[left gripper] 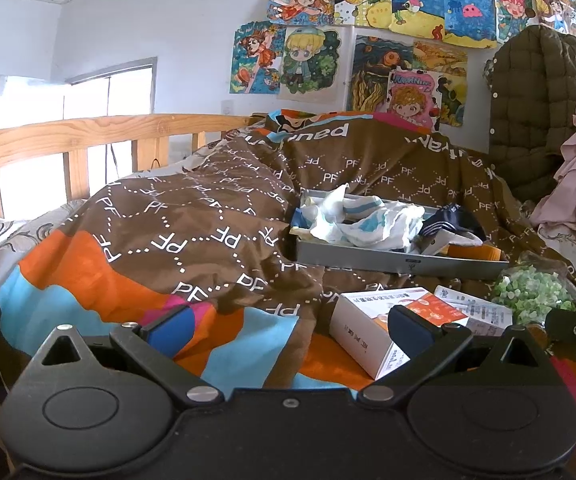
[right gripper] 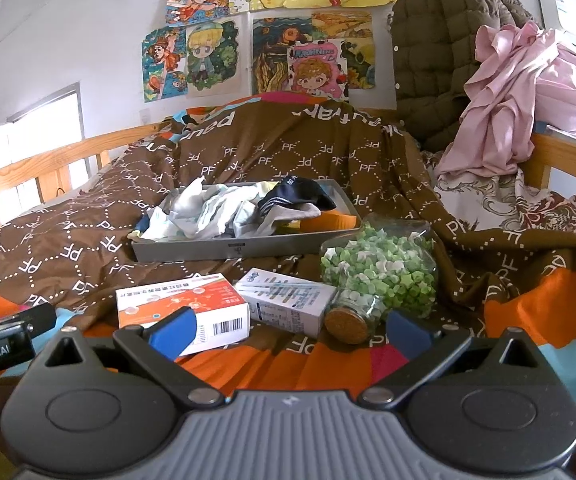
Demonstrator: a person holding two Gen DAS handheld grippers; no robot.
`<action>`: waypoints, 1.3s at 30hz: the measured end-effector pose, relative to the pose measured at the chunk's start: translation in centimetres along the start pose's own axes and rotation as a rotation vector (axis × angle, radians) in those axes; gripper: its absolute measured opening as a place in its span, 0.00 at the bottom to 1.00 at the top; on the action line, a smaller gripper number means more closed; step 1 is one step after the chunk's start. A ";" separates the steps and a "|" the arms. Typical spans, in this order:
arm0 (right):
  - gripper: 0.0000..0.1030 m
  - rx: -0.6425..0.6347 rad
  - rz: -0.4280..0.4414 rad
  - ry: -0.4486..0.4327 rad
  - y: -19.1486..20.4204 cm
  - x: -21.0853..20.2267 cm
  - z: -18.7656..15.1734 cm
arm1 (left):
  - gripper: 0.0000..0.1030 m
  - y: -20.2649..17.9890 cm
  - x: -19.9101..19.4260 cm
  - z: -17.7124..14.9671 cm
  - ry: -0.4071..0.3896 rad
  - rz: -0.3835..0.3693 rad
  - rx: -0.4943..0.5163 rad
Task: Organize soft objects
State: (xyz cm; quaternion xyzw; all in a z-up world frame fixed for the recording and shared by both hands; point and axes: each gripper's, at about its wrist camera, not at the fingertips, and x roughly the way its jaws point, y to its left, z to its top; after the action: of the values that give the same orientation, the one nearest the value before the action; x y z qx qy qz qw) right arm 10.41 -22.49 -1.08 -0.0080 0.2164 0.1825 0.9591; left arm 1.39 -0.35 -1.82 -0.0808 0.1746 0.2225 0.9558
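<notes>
Two grippers over bed, both empty. Left gripper spread wide, blue pads apart, nothing between; low over brown-orange-blue duvet. Right gripper likewise spread wide, holding nothing; fingertips just short of the boxes and jar.

Grey tray on duvet, mid-bed, beyond both grippers. Heaped inside: crumpled white and light-blue cloths toward left end, partly spilling over left rim; dark navy striped garment right of centre, on top of pale fabric; orange item at right end, inside tray. Exact count of soft pieces in heap not readable.

Near edge of bed, in front of tray: orange-and-white box, white-blue box just beside it on right, touching or nearly so. Glass jar lying on its side right of boxes, cork stopper toward camera, filled with small green and white pieces.

Pink cloth draped at right over wooden bed rail; olive quilted jacket hanging behind. Drawings on wall.
</notes>
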 end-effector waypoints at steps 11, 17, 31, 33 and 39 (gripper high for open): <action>1.00 -0.001 0.003 0.002 0.1 0.0 0.0 | 0.99 0.1 0.0 -0.1 0.001 -0.001 -0.001; 1.00 0.000 0.002 0.003 0.1 0.0 0.0 | 0.99 0.2 0.0 -0.2 -0.002 0.002 -0.007; 1.00 0.000 0.002 0.004 0.0 0.1 0.0 | 0.99 0.3 0.0 -0.2 0.024 0.016 -0.046; 1.00 0.001 0.002 0.003 0.0 0.1 0.0 | 0.99 0.5 0.1 -0.2 0.036 0.019 -0.071; 1.00 0.002 -0.001 0.002 -0.1 0.1 0.0 | 0.99 0.7 0.1 -0.2 0.051 0.013 -0.094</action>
State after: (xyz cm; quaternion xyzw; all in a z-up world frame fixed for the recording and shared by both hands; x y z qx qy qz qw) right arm 10.53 -22.49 -1.13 -0.0074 0.2177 0.1820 0.9589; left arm 1.10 0.26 -2.07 -0.1301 0.1887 0.2343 0.9447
